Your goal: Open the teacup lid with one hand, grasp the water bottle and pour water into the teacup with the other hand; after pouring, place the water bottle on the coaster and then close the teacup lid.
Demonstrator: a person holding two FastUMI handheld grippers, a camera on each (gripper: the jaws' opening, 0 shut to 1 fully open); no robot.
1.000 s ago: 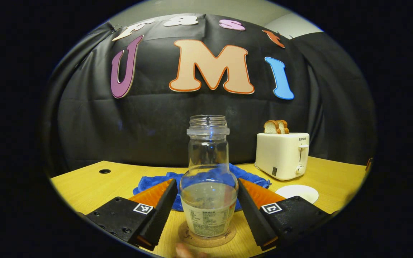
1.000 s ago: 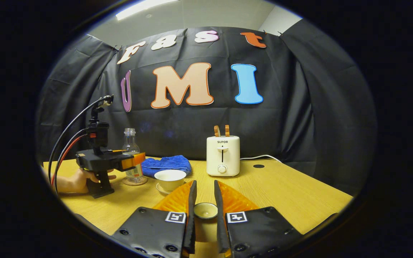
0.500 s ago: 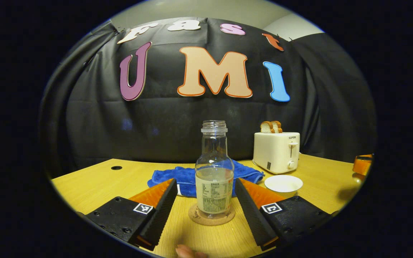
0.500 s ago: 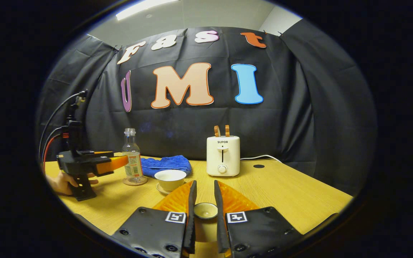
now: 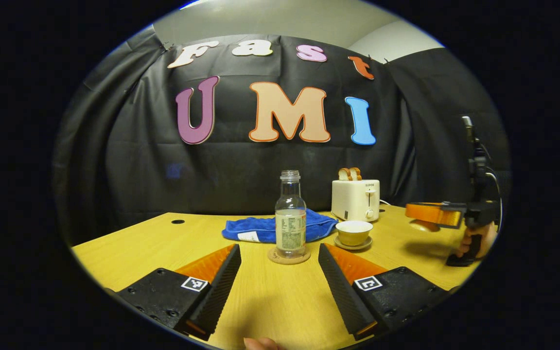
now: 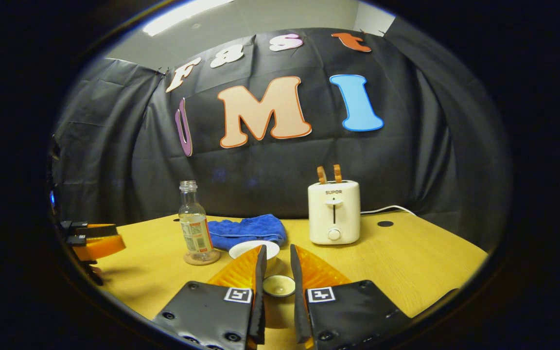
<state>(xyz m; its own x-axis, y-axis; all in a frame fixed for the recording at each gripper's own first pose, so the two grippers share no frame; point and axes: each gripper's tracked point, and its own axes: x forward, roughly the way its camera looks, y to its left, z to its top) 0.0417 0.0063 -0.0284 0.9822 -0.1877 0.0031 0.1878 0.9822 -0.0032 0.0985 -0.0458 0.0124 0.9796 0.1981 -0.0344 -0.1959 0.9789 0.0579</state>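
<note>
While your right gripper pinches the teacup lid above the table, your left gripper gapes wide, short of the water bottle upright on its coaster, with the teacup and a blue cloth just beside it and a toaster behind.

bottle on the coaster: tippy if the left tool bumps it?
Probably somewhat. The water bottle is tall and narrow on a small coaster, so a high push may topple it. Water fills only its lower part, likely helping stability. With no cap, tipping would spill.
</note>
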